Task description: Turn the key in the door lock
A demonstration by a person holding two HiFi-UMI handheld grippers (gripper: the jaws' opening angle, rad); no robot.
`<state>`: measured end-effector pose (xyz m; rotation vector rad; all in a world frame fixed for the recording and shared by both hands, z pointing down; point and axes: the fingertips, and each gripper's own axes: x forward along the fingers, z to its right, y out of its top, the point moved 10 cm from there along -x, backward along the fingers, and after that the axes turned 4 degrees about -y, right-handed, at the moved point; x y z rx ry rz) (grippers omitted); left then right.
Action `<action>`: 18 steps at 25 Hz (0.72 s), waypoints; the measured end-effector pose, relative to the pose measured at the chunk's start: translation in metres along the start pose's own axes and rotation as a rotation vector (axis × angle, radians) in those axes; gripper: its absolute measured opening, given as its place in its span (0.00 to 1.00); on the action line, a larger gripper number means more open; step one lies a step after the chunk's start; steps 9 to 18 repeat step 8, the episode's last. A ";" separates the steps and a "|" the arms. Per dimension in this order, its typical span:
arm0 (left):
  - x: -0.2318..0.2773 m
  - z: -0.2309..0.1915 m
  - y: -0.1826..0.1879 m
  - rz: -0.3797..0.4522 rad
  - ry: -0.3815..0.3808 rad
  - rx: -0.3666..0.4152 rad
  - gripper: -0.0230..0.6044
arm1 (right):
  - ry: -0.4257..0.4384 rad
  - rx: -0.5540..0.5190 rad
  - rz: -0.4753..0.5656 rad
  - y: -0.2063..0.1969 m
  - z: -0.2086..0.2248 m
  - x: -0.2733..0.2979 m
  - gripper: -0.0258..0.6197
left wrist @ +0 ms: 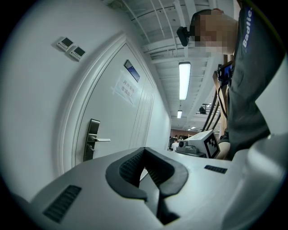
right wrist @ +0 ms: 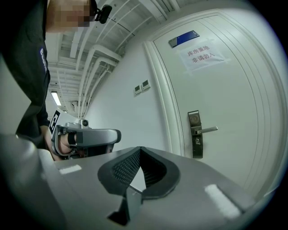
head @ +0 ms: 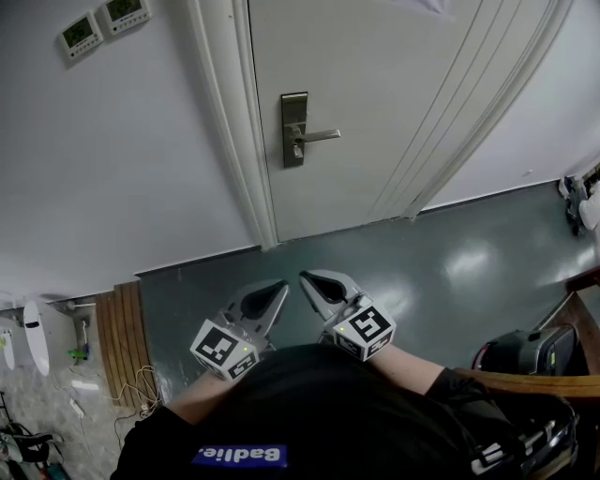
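Observation:
The white door (head: 394, 103) is closed. On it is a metal lock plate (head: 293, 129) with a lever handle (head: 319, 136) pointing right. A small knob or key sits under the lever, too small to tell which. The same plate (left wrist: 91, 144) appears in the left gripper view and the plate (right wrist: 195, 134) in the right gripper view. My left gripper (head: 279, 287) and right gripper (head: 306, 278) are held side by side near my body, well short of the door. Both point toward it. The left gripper (left wrist: 144, 150) is shut and empty, and the right gripper (right wrist: 140, 149) is shut and empty.
The white door frame (head: 242, 141) runs down left of the lock. Two wall control panels (head: 101, 23) hang at the upper left. A paper notice (right wrist: 200, 55) is taped high on the door. Wooden slats (head: 117, 328) lie at the left, and a dark object (head: 525, 352) at the right.

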<state>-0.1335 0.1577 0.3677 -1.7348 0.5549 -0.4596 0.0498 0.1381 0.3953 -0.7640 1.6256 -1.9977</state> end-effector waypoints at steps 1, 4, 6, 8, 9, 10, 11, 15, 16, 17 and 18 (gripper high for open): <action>0.000 0.001 0.000 0.000 0.000 0.001 0.03 | 0.000 0.001 -0.002 0.000 0.000 0.000 0.04; 0.000 0.002 0.000 -0.001 -0.002 0.001 0.03 | -0.004 0.004 -0.007 -0.001 0.001 -0.002 0.04; 0.001 0.002 0.000 -0.002 -0.002 0.001 0.03 | -0.004 0.008 -0.008 -0.001 0.001 -0.002 0.04; 0.001 0.002 0.000 -0.003 -0.003 0.000 0.03 | -0.004 0.014 -0.008 -0.001 0.001 -0.002 0.04; 0.001 0.002 0.000 -0.003 -0.003 0.000 0.03 | -0.004 0.014 -0.008 -0.001 0.001 -0.002 0.04; 0.001 0.002 0.000 -0.003 -0.003 0.000 0.03 | -0.004 0.014 -0.008 -0.001 0.001 -0.002 0.04; 0.001 0.002 0.000 -0.003 -0.003 0.000 0.03 | -0.004 0.014 -0.008 -0.001 0.001 -0.002 0.04; 0.001 0.002 0.000 -0.003 -0.003 0.000 0.03 | -0.004 0.014 -0.008 -0.001 0.001 -0.002 0.04; 0.001 0.002 0.000 -0.003 -0.003 0.000 0.03 | -0.004 0.014 -0.008 -0.001 0.001 -0.002 0.04; 0.001 0.002 0.000 -0.003 -0.003 0.000 0.03 | -0.004 0.014 -0.008 -0.001 0.001 -0.002 0.04; 0.001 0.002 0.000 -0.003 -0.003 0.000 0.03 | -0.004 0.014 -0.008 -0.001 0.001 -0.002 0.04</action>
